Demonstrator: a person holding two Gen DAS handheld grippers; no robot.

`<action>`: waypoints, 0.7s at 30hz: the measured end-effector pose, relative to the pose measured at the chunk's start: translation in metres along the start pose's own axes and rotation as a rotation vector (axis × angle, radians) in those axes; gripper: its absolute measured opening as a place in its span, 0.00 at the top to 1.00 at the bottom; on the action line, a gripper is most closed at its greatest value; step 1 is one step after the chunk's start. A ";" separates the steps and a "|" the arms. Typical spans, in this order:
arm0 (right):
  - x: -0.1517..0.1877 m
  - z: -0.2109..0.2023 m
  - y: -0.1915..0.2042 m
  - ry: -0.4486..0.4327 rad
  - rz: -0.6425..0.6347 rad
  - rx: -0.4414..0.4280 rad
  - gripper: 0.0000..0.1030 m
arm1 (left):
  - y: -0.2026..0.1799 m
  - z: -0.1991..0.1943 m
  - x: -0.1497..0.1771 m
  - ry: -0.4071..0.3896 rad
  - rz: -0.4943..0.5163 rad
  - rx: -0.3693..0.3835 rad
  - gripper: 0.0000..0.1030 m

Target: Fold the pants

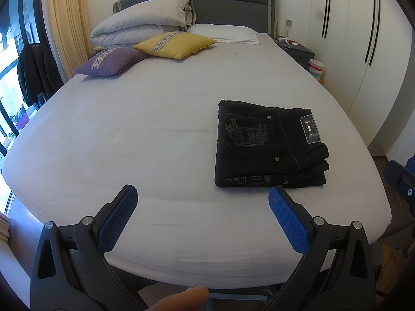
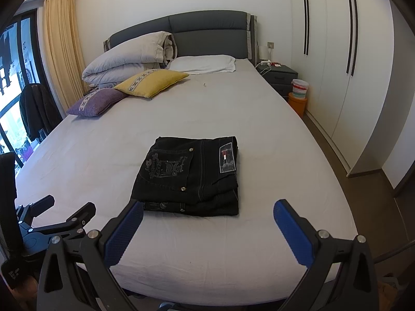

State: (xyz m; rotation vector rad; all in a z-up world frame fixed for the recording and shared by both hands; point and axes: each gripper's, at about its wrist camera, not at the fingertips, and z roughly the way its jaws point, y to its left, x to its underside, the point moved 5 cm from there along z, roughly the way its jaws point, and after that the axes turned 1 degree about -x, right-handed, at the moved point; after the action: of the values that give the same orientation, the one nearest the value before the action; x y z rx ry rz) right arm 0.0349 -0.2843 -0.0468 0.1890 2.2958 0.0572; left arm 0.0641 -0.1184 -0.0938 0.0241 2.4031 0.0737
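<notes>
Spreading wide and gripping nothing, the left gripper (image 1: 202, 197) fills the bottom of its view with two blue-padded fingers (image 1: 121, 220), and one fingertip of the person (image 1: 181, 299) shows at the lower edge. The right gripper (image 2: 208, 211) is likewise wide apart and empty at the bottom of its own frame. One pair of black pants (image 2: 190, 176) lies folded into a flat stack on the pale sheet of the bed (image 2: 233, 119), just beyond the blue tips, near the centre of the right view and right of centre in the left view. Farther up are two cushions, one purple cushion (image 2: 96, 101) and one yellow cushion (image 2: 151, 81), one white pillow (image 2: 205, 64) and one folded duvet (image 2: 127, 57) against the grey headboard (image 2: 207, 29).
</notes>
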 end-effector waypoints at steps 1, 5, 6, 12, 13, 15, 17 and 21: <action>0.000 0.000 0.000 0.002 -0.001 -0.001 0.00 | 0.000 0.000 0.000 0.000 0.000 0.000 0.00; 0.000 0.000 0.000 0.003 -0.001 -0.001 0.00 | 0.000 0.000 0.000 0.000 -0.001 0.000 0.00; -0.001 0.001 0.000 0.005 -0.002 -0.002 0.00 | 0.000 0.001 0.001 0.000 -0.001 0.000 0.00; -0.001 0.003 -0.001 0.006 -0.003 -0.004 0.00 | 0.000 0.001 0.001 0.001 -0.002 0.000 0.00; -0.001 0.003 -0.001 0.006 -0.003 -0.003 0.00 | 0.000 0.001 0.001 0.001 -0.002 0.001 0.00; -0.002 0.002 -0.001 0.005 -0.003 -0.004 0.00 | 0.000 0.001 0.001 0.000 -0.001 0.000 0.00; -0.002 0.003 -0.001 0.004 -0.003 -0.003 0.00 | 0.000 0.001 0.001 0.000 -0.001 0.000 0.00; -0.002 0.003 -0.001 0.005 -0.003 -0.004 0.00 | -0.001 0.001 0.001 0.000 -0.001 0.001 0.00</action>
State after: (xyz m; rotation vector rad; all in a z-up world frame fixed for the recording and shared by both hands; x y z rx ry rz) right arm 0.0381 -0.2859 -0.0478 0.1839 2.3004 0.0607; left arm 0.0635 -0.1192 -0.0953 0.0234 2.4027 0.0717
